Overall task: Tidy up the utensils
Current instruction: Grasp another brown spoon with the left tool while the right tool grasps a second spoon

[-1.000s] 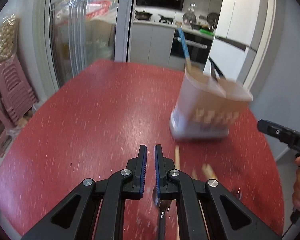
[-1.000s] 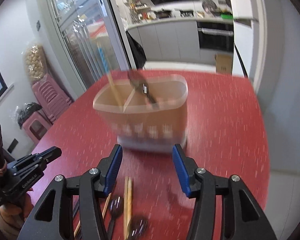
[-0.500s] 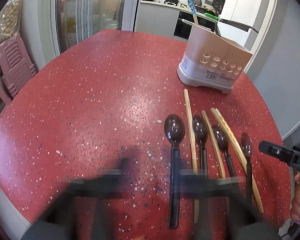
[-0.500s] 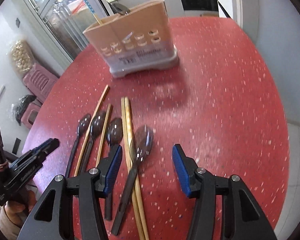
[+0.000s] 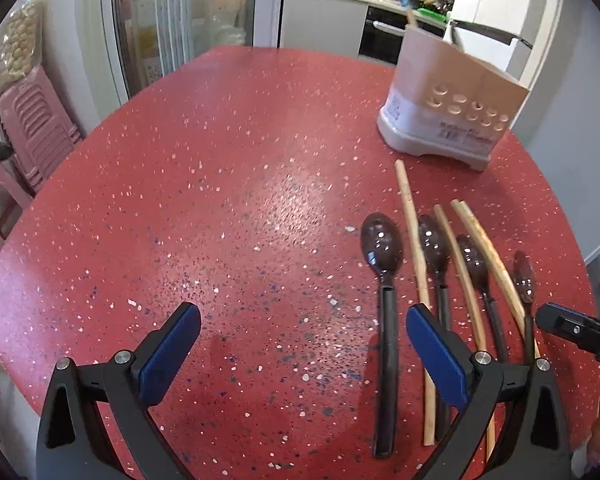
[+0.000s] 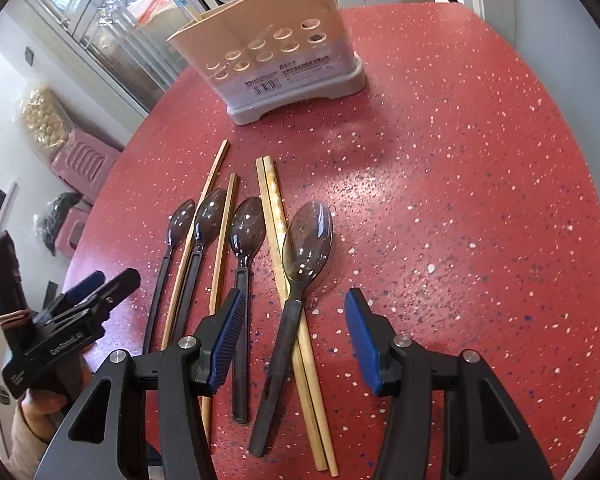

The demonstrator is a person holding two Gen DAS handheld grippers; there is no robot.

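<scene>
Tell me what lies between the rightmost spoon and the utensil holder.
Only bare red table, seen in the right wrist view, separates the rightmost spoon from the utensil holder.

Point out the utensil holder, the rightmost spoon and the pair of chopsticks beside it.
utensil holder [image 6: 276,56], right wrist view, its perforated front wall.
rightmost spoon [image 6: 308,240], right wrist view, its bowl.
pair of chopsticks [image 6: 270,192], right wrist view, upper shafts.

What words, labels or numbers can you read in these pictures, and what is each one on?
Holder: a printed line and a barcode sticker, both too small to read.
Left gripper: embossed lettering on its side, too blurred to read.
Nothing else carries text; the spoons and chopsticks are unmarked.
</scene>
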